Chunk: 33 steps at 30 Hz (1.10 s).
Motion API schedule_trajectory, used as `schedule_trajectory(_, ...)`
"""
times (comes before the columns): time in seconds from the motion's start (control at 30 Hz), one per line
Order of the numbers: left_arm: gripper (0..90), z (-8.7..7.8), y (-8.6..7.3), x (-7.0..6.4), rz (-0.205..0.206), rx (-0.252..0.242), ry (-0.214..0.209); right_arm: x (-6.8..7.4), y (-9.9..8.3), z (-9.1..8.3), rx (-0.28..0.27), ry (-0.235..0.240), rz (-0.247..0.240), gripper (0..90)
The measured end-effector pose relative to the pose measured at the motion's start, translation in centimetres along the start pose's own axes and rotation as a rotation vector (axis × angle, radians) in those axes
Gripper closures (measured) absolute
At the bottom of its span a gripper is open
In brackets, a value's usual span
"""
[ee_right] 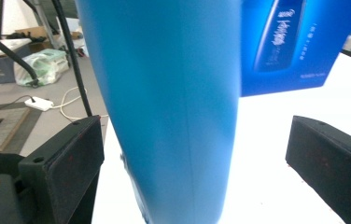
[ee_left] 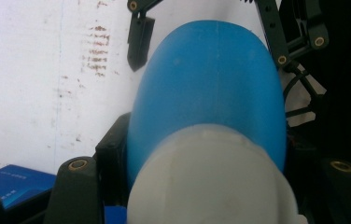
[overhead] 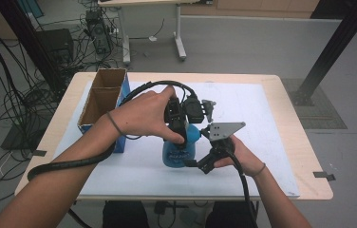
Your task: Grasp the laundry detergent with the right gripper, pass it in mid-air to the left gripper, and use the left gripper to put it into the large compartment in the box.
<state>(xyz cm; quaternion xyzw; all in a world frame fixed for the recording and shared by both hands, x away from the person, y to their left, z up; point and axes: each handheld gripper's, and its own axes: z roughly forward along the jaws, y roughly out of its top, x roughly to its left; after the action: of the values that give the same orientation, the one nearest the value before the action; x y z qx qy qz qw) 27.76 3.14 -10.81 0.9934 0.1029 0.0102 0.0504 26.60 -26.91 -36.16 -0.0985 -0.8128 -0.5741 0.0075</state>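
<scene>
The high view looks forward and down over the desk (overhead: 271, 142) from afar; both claw views sit very close against the same bottle (overhead: 179, 149), from opposite sides

Open blue carton (overhead: 101, 107) on white mat (overhead: 243, 156), left side.

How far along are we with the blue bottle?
Done: the blue bottle stands on the white mat, outside the open box. In hand: the left gripper sits at its white cap; the right gripper brackets the body, jaws open. Left: probably closing that grip.
</scene>
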Motion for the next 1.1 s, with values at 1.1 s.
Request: schedule_trajectory(1.1, 37.3, -0.2, -0.5, 0.7, -0.028, -0.01, -0.012, 0.8, -3.7, -8.7, 0.032, -0.208, 0.087, 3.3)
